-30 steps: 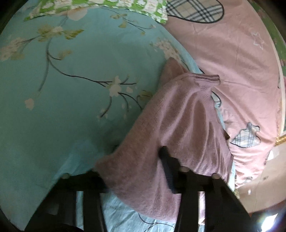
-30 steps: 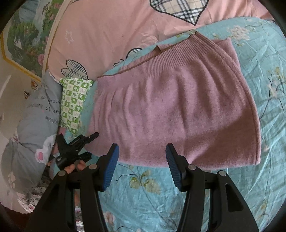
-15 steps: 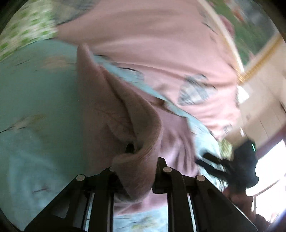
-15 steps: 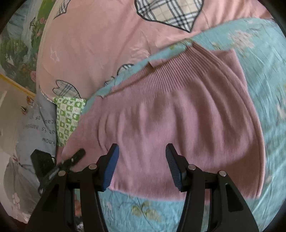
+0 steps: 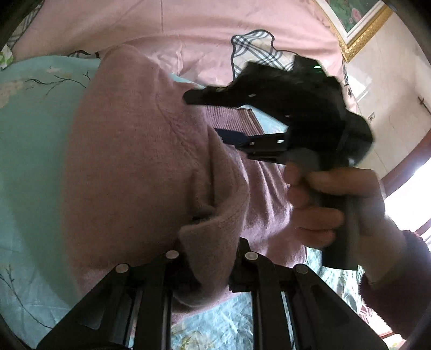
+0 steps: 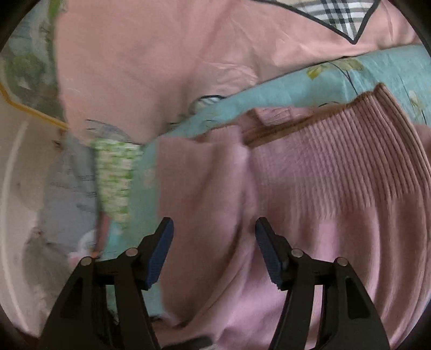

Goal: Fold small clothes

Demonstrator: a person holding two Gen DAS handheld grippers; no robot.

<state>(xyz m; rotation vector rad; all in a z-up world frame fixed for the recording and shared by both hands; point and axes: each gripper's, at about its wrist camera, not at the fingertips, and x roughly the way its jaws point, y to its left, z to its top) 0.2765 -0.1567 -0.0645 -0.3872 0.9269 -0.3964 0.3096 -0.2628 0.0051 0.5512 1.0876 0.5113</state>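
A: Where to start, with the bed [image 5: 32, 140]?
B: Covered in a turquoise flowered sheet, with a pink quilt [image 5: 188, 24] beyond. Carries the knit garment [image 5: 129, 161], spread on the sheet except for one edge, lifted and curling over the rest.
A: Handling?
B: Probably light, soft and floppy, and fuzzy enough not to slip. Likely to sag and stretch if hauled by a single point. Best taken at an edge or corner, or at the firmer ribbed band [image 6: 336, 161], and carried low across.
A: And the left tool [image 5: 208, 259]?
B: Clamped on that lifted edge, a thick roll of fabric pinched between the pads. Has just been closing, with the knit in between.
A: Right tool [image 6: 212, 242]?
B: Spread wide, gripping nothing; has just been opening. Hangs over the garment near the ribbed band, a soft ridge of fabric showing behind the gap, not pinched.
A: Changed from a second ago?
B: Then lay nearly flat, lower hem just ahead of the right tool, a loose flap draped over the left. Now folded partway and bunched into a ridge. Also new in the left view: the right tool close in, gripped by a hand [image 5: 336, 204].
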